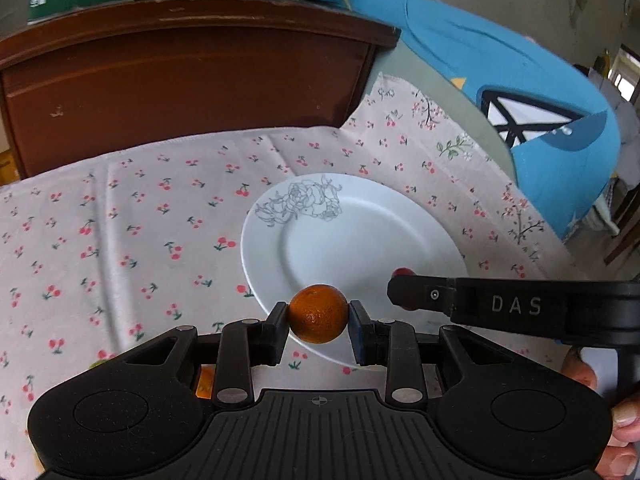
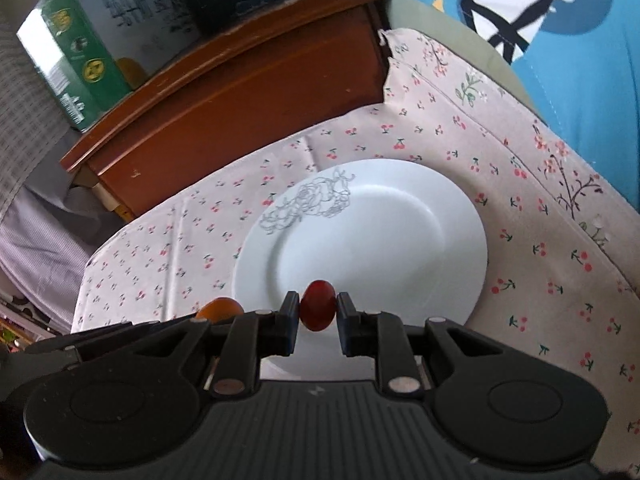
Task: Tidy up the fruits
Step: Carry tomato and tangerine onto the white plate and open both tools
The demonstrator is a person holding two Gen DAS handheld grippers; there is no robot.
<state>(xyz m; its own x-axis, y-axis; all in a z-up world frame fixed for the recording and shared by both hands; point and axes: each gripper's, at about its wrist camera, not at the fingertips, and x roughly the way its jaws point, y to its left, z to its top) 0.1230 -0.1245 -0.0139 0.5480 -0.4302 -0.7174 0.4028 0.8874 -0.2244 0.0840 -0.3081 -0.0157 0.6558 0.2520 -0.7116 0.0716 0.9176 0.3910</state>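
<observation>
A white plate (image 1: 360, 216) with a grey flower drawing lies on the cherry-print cloth; it also shows in the right wrist view (image 2: 380, 216). My left gripper (image 1: 319, 314) is shut on a small orange (image 1: 318, 312) above the plate's near rim. My right gripper (image 2: 318, 307) is shut on a small dark red fruit (image 2: 318, 305) above the plate's near edge. In the left wrist view the right gripper (image 1: 396, 286) reaches in from the right, with the red fruit (image 1: 402, 271) just showing. The orange (image 2: 220, 307) shows at the left of the right wrist view.
A brown wooden headboard (image 1: 188, 76) stands behind the cloth, with a green box (image 2: 72, 60) on top. A blue cushion (image 1: 520, 92) lies at the right. Another orange object (image 1: 204, 384) peeks out under the left gripper.
</observation>
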